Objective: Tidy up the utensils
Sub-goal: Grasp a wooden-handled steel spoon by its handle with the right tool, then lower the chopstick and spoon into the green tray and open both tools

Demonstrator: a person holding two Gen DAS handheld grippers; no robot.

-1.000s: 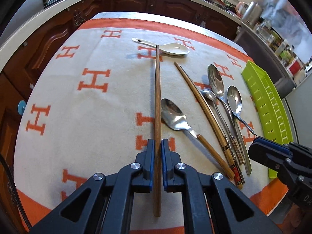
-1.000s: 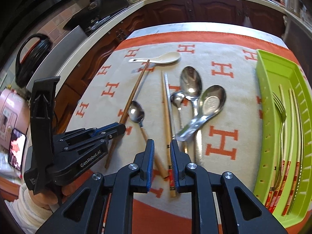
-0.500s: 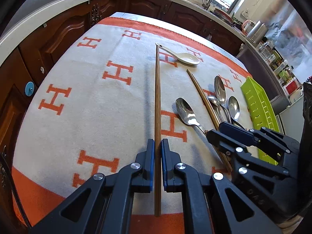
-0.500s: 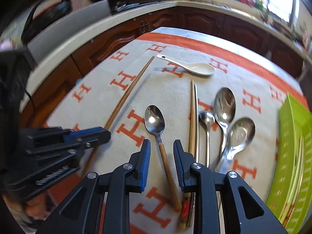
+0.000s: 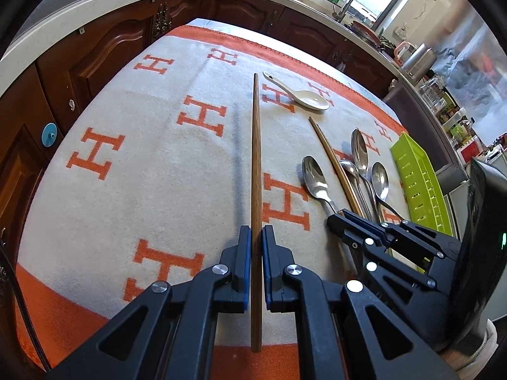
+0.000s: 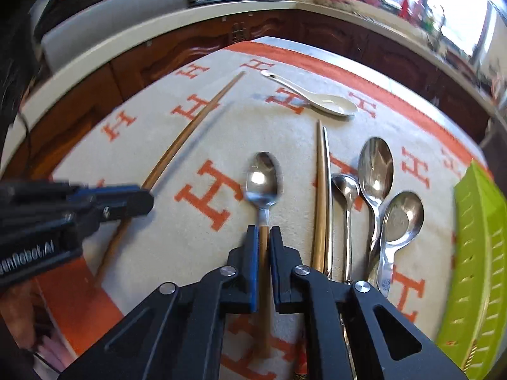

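My left gripper is shut on a long brown wooden chopstick, held above the cloth so that it casts a shadow to its left. The right wrist view shows this gripper and chopstick at the left. My right gripper is closing tight on the wooden handle of a steel spoon that lies on the cloth. Its pads press the handle from both sides. In the left wrist view the right gripper sits low at the right, over that spoon.
A white ceramic spoon lies at the far side of the orange-and-grey cloth. A chopstick pair and three steel spoons lie right of my right gripper. A green slotted tray stands at the right edge. Dark wooden cabinets surround the table.
My right gripper has shifted left from the chopstick pair to the wooden-handled spoon and shut on its handle. My left gripper still holds its chopstick and has drifted a little.
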